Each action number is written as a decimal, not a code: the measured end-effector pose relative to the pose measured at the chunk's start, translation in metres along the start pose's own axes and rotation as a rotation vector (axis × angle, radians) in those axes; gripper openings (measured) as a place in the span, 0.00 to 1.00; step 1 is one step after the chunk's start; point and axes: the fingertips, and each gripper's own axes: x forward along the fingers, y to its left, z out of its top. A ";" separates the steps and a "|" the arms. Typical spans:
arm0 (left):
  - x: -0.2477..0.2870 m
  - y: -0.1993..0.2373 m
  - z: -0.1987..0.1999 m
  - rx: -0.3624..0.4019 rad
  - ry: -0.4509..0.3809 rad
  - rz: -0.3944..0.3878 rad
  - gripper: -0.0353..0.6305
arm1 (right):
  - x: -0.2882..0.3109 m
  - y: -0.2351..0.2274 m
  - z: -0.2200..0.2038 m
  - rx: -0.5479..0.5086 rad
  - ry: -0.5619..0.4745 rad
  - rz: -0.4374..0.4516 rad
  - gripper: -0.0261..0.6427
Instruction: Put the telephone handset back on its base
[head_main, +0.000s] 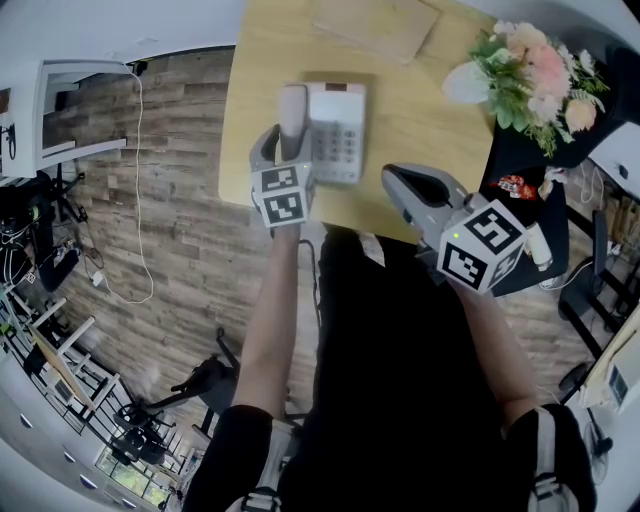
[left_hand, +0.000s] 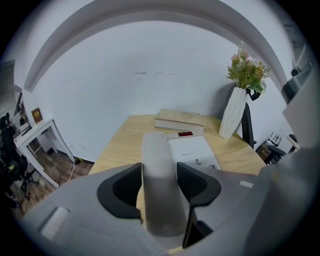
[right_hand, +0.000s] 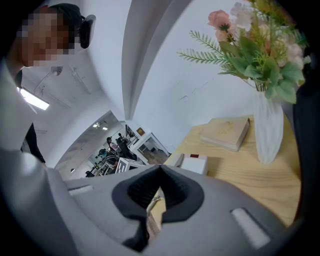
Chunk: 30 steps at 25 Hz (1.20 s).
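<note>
Currently left gripper clamps the handset, lined along the 9 o'clock side of the telephone base. Best lower it level and lengthwise before loosening. Right gripper, jaws closed together and empty, sits at the base's 5 o'clock.

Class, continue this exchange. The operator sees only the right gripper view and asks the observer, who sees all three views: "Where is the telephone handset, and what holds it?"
Observer: The left gripper is shut on the handset, with its jaws clamped around the near end.
Operator: Is it over the base?
Observer: In the head view it lies along the left side of the base, beside the keypad. I cannot tell whether it is seated.
Operator: Where is my gripper from above?
Observer: The right gripper is near the front edge of the table, to the right of the base and apart from it.
</note>
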 end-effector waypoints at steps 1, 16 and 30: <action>0.000 0.000 0.001 0.001 0.000 -0.001 0.40 | 0.000 0.000 0.000 -0.002 -0.001 0.001 0.04; -0.014 0.008 0.015 0.003 -0.015 0.002 0.41 | 0.004 0.003 0.010 -0.009 -0.016 0.023 0.04; -0.062 0.007 0.039 0.089 -0.027 -0.010 0.39 | 0.010 0.012 0.030 -0.005 -0.053 0.065 0.04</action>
